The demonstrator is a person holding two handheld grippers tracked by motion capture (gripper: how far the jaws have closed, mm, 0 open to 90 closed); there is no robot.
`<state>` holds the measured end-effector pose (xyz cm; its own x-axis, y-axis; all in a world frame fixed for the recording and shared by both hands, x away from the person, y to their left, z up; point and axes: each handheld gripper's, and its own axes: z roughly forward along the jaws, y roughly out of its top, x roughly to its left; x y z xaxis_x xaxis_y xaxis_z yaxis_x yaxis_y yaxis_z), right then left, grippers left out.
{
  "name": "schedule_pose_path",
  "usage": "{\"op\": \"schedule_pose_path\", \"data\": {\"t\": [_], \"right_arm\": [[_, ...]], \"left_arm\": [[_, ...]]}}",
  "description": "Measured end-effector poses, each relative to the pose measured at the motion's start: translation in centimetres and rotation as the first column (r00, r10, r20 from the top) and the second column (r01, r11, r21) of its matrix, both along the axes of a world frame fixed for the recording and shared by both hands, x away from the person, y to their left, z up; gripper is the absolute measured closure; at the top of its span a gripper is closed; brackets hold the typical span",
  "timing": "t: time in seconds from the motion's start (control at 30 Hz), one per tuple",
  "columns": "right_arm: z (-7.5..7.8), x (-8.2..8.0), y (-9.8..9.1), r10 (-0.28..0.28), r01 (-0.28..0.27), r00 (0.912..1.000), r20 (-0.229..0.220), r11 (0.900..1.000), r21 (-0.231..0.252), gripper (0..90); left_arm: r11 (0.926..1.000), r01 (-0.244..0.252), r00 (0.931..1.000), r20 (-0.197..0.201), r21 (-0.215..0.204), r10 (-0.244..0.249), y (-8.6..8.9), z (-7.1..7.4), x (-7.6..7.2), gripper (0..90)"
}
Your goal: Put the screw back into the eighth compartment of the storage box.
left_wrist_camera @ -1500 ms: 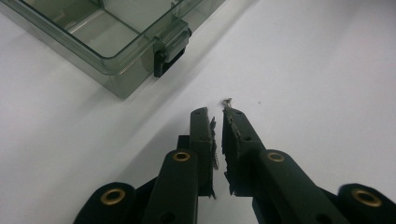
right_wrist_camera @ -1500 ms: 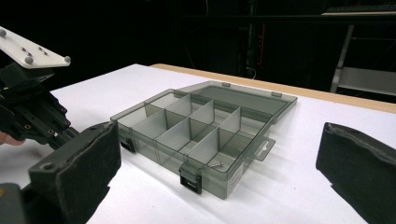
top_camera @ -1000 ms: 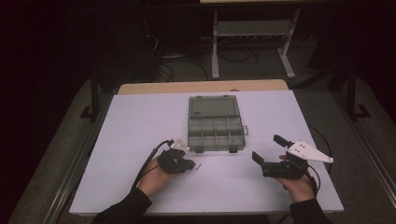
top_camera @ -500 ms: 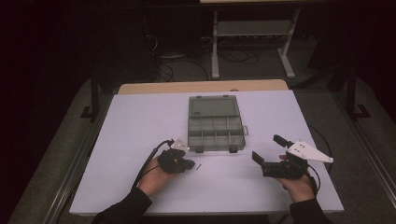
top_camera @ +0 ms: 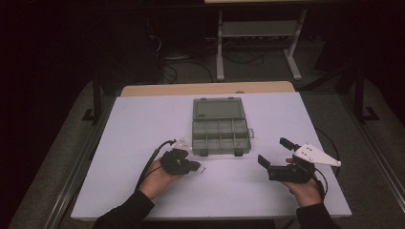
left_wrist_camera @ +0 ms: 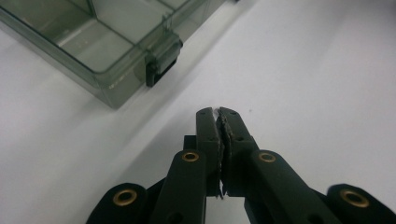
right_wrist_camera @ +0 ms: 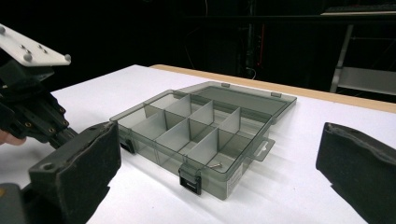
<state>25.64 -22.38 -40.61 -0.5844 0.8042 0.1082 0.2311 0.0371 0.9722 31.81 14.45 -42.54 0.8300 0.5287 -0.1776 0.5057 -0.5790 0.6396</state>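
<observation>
The desk (top_camera: 143, 119) is lit evenly from above; the room beyond is nearly black. The high view looks soft (perhaps compression), with faint shadows.

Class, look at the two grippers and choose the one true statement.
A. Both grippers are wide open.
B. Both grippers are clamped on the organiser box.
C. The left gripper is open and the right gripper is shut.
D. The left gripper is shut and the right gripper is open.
D: the left gripper has its jaws pressed together over the white table, while the right gripper has its padded jaws spread wide apart, facing the open organiser box.
</observation>
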Motion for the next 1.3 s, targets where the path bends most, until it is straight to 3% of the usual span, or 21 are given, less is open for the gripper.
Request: {"op": "schedule_pose_path", "data": {"t": [0.13,0.73,1.3], "right_arm": [[0.0,0.0,0.0,0.001,-0.001,1.0000,0.000,1.0000,0.001,0.0],[0.0,0.0,0.0,0.002,-0.002,1.0000,-0.001,1.0000,0.000,0.0],[0.0,0.1,0.0,0.005,-0.005,1.0000,-0.001,1.0000,0.000,0.0]], "left_arm": [[0.9975,-0.020,0.9997,-0.017,-0.067,0.019,0.0,0.7,0.0,87.9],[0.9941,0.027,0.9984,0.052,-0.105,-0.021,-2.0,5.1,1.7,87.9],[0.9894,0.065,0.9953,0.080,-0.130,-0.055,-6.0,6.8,4.1,87.9]]}}
